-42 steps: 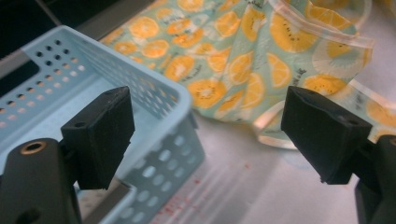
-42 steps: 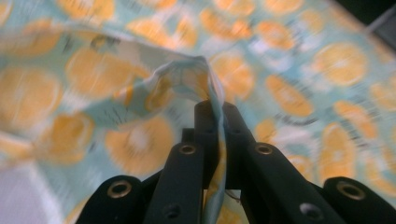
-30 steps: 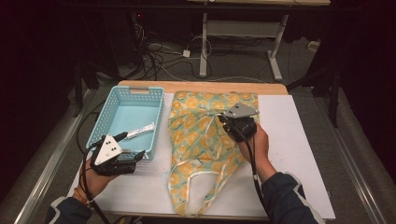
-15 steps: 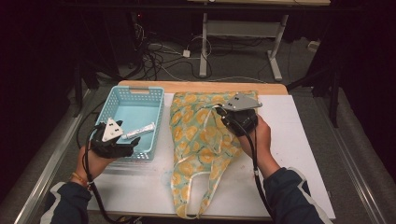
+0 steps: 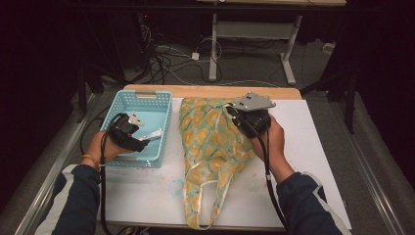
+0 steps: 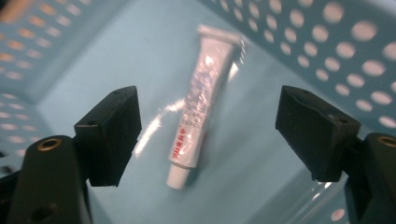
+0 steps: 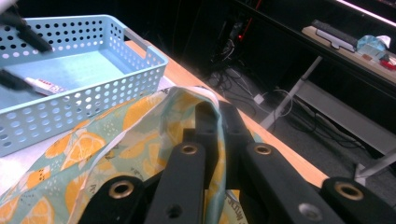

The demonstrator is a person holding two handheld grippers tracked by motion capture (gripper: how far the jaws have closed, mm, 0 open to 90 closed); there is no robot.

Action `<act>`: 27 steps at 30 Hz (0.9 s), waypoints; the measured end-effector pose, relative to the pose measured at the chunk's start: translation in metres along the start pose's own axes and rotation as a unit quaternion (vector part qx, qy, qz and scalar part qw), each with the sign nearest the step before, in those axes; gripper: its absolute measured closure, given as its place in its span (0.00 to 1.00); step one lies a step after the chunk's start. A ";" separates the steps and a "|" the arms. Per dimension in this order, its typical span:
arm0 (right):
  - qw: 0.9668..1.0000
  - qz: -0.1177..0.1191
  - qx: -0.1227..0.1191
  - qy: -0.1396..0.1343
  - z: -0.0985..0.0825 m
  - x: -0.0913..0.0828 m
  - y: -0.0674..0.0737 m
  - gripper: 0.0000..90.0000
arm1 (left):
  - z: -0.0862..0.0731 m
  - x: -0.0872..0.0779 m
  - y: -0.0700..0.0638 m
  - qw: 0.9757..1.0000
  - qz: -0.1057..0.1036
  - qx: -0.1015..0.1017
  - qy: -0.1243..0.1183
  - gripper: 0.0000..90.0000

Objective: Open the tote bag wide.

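Inside the blue basket [image 5: 128, 161], the left gripper [image 6: 208, 135] spreads its jaws around a white tube [image 6: 201, 100], best pinched mid-body; the right gripper [image 7: 212, 116] clamps the lemon-print bag's [image 5: 210, 147] rim.

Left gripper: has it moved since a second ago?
Yes. The left gripper went forward, from the blue basket's near edge to over its inside, above the tube.

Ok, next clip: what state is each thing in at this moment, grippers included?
Light blue perforated plastic basket: upright, holding the tube.
White squeeze tube with red print: capped, lying flat.
Orange-print fabric bag: spread flat, one edge lifted.
Left hand-held gripper: open around the tube.
Right hand-held gripper: shut on the bag's edge.
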State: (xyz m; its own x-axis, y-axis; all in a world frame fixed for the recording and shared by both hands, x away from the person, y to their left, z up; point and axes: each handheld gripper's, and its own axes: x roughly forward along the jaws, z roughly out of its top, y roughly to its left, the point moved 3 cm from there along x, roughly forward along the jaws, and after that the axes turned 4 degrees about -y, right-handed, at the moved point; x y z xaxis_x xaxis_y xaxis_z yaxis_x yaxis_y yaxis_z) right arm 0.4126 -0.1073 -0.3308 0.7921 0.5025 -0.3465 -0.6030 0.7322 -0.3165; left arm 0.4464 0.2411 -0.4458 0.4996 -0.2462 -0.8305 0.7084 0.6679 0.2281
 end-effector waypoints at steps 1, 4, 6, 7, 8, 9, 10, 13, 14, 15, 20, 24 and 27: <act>1.000 0.001 0.001 0.001 0.001 0.000 0.000 0.99 | 0.002 0.003 0.001 1.000 0.002 0.006 0.013 0.25; 1.000 0.004 0.006 0.000 0.002 0.002 -0.001 0.99 | 0.006 0.015 0.005 0.999 -0.016 0.010 0.051 0.29; 1.000 0.006 0.005 0.000 0.003 0.003 -0.001 0.99 | 0.007 0.025 0.009 0.997 -0.024 0.008 0.070 0.31; 1.000 0.009 0.004 -0.001 0.003 0.004 0.001 0.99 | 0.005 0.034 0.012 0.996 -0.035 0.000 0.081 0.35; 1.000 0.009 0.004 -0.001 0.003 0.004 0.001 0.99 | 0.005 0.034 0.012 0.996 -0.035 0.000 0.081 0.37; 1.000 0.014 0.001 -0.002 0.003 0.004 0.003 0.99 | 0.003 0.037 0.015 0.996 -0.040 -0.008 0.083 0.41; 1.000 0.014 0.001 -0.002 0.003 0.004 0.003 0.99 | 0.001 0.041 0.017 0.995 -0.047 -0.019 0.087 0.41; 1.000 0.023 -0.003 -0.002 0.001 0.005 0.008 0.99 | -0.002 0.046 0.019 0.994 -0.058 -0.024 0.095 0.48; 1.000 0.023 -0.003 -0.002 0.001 0.005 0.008 0.99 | -0.002 0.047 0.020 0.994 -0.054 -0.021 0.097 0.48; 1.000 0.030 -0.007 -0.003 -0.001 0.006 0.011 0.99 | -0.002 0.047 0.021 0.994 -0.059 -0.021 0.095 0.56; 0.999 0.039 -0.008 -0.002 -0.004 0.007 0.014 0.99 | -0.003 0.047 0.022 0.993 -0.066 -0.023 0.093 0.76; 0.999 0.042 -0.008 -0.002 -0.007 0.008 0.015 0.99 | -0.003 0.047 0.022 0.994 -0.061 -0.017 0.095 0.77; 0.999 0.043 -0.007 -0.002 -0.009 0.008 0.015 0.99 | -0.002 0.045 0.023 0.995 -0.037 -0.006 0.092 0.77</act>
State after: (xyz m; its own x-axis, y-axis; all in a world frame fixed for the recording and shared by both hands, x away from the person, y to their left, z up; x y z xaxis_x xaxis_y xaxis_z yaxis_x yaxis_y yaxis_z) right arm 0.4093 -0.0958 -0.3461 0.7382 0.5642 -0.3698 -0.6695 0.6803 -0.2984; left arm 0.4842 0.2462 -0.4789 0.3461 -0.1629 -0.9239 0.7331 0.6615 0.1580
